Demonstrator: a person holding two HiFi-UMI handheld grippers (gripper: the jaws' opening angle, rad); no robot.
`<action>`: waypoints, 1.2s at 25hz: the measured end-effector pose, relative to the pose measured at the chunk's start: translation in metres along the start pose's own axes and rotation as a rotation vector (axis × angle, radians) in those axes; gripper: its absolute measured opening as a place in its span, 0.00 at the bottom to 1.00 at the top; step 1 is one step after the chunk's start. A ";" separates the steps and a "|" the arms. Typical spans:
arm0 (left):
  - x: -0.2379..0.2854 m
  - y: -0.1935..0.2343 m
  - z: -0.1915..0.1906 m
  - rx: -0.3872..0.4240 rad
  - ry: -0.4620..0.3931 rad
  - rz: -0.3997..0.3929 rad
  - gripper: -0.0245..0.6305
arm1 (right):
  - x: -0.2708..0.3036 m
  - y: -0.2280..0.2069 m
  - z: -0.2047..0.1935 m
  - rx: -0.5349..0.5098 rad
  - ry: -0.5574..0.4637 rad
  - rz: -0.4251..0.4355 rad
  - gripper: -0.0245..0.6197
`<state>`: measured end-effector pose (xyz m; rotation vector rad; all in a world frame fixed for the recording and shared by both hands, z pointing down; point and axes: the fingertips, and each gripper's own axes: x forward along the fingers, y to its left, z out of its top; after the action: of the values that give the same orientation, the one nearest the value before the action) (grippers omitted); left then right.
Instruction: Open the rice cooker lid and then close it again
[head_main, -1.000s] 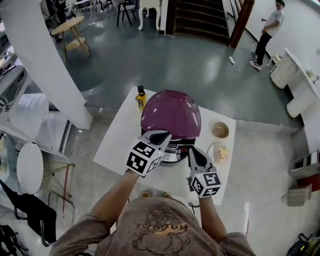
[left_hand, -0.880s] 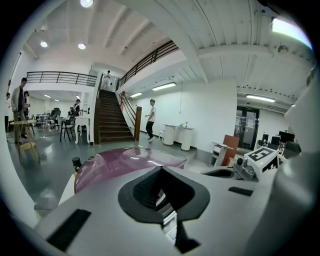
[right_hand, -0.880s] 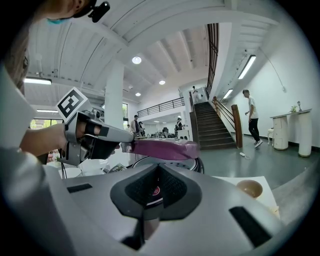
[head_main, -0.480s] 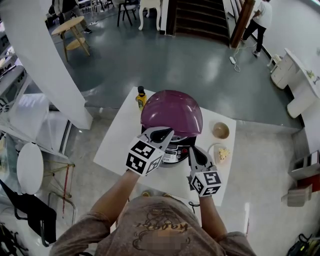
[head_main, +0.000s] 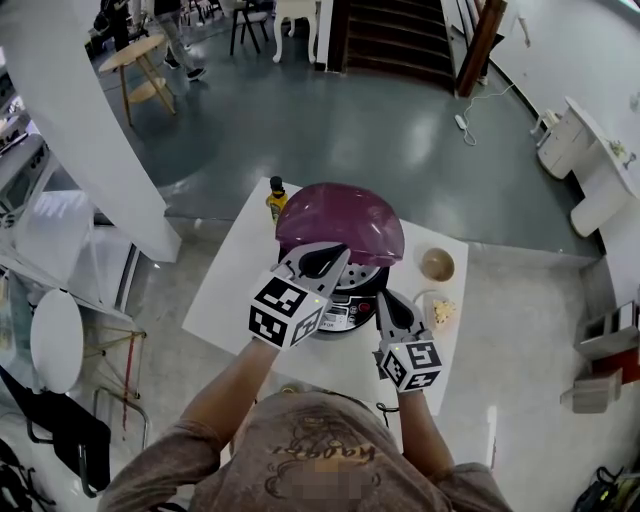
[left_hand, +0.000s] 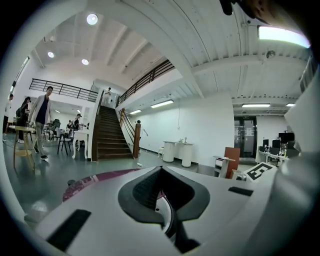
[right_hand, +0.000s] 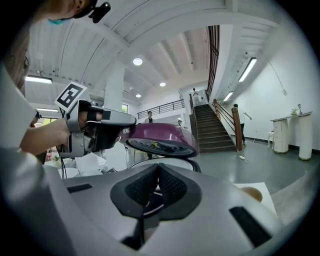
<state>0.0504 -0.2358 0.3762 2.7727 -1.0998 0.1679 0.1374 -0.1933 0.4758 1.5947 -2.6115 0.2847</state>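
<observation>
two tools show in the head view, both over a white surface. the cooker stands at the middle of it, its purple lid tilted up at the front, part open. my left tool reaches in from the near side, its tip at the lid's front rim. my right tool sits lower, just beside the cooker's right front and apart from the lid. a bottle stands at the cooker's far left, a bowl to its right, and a plate of food nearer me than the bowl.

in the left gripper view the left tool is clenched, tips pressed together with nothing showing between them. a strip of the lid shows just past the jaws, to the left. stairs rise across the hall beyond.

in the right gripper view the right tool is clenched too, tips meeting, empty. past it the lid hangs raised above the cooker, its underside facing me and a clear gap under it. the left tool meets the lid's rim on the left; whether it bears from under or beside the rim i cannot tell. the bowl shows low on the right.
</observation>
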 end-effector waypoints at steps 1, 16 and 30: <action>0.001 0.000 0.003 0.000 -0.008 0.000 0.07 | 0.001 -0.001 0.001 0.000 -0.001 0.000 0.04; 0.017 0.018 0.058 0.054 -0.166 0.025 0.07 | 0.019 -0.011 0.007 -0.007 -0.002 0.019 0.04; 0.039 0.047 0.049 -0.024 -0.140 0.083 0.07 | 0.026 -0.028 0.011 -0.003 -0.006 0.015 0.04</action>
<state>0.0488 -0.3046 0.3387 2.7542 -1.2423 -0.0301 0.1507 -0.2307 0.4719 1.5777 -2.6284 0.2778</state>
